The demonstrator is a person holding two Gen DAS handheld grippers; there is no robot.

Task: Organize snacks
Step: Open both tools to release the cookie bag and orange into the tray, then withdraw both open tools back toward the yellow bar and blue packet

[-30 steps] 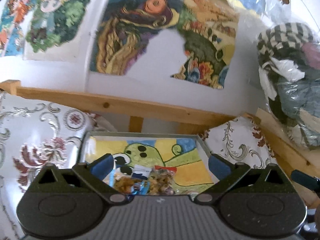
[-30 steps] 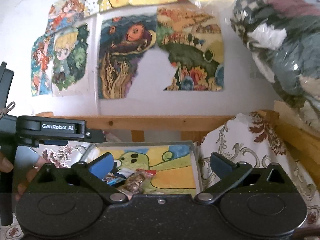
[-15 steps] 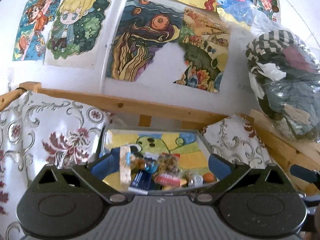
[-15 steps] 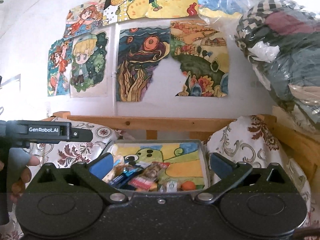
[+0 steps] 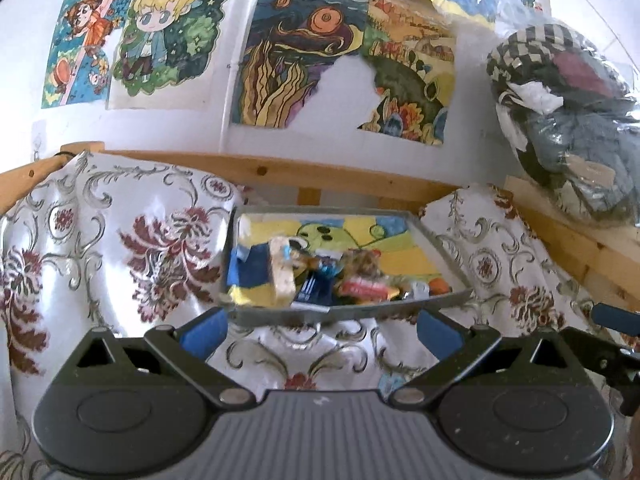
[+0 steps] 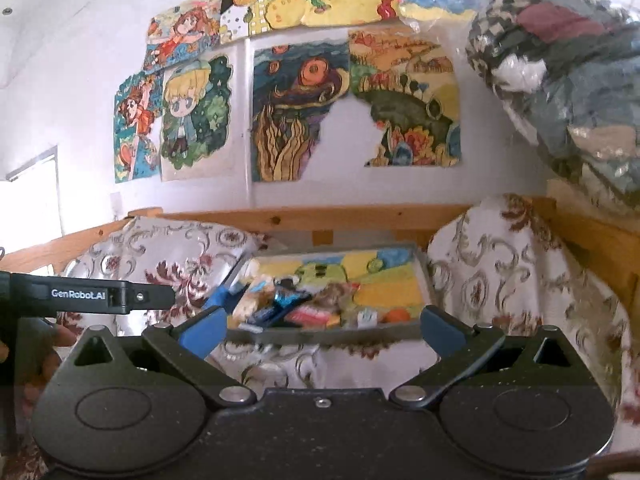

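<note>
My left gripper [image 5: 320,326] and right gripper [image 6: 322,330] both gape empty above a floral tablecloth [image 5: 120,248]. Snack packets [image 5: 320,276] lie heaped in a grey tray [image 5: 440,240] ahead. Colourful drawings [image 6: 296,112] cover the white wall.

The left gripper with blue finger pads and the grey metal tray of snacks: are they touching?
Apart. In the left wrist view the left gripper is open, and patterned cloth shows between its fingers and the grey metal tray's near rim.

Home room, children's drawings [image 5: 344,56], bagged clothes [image 5: 568,112]
</note>
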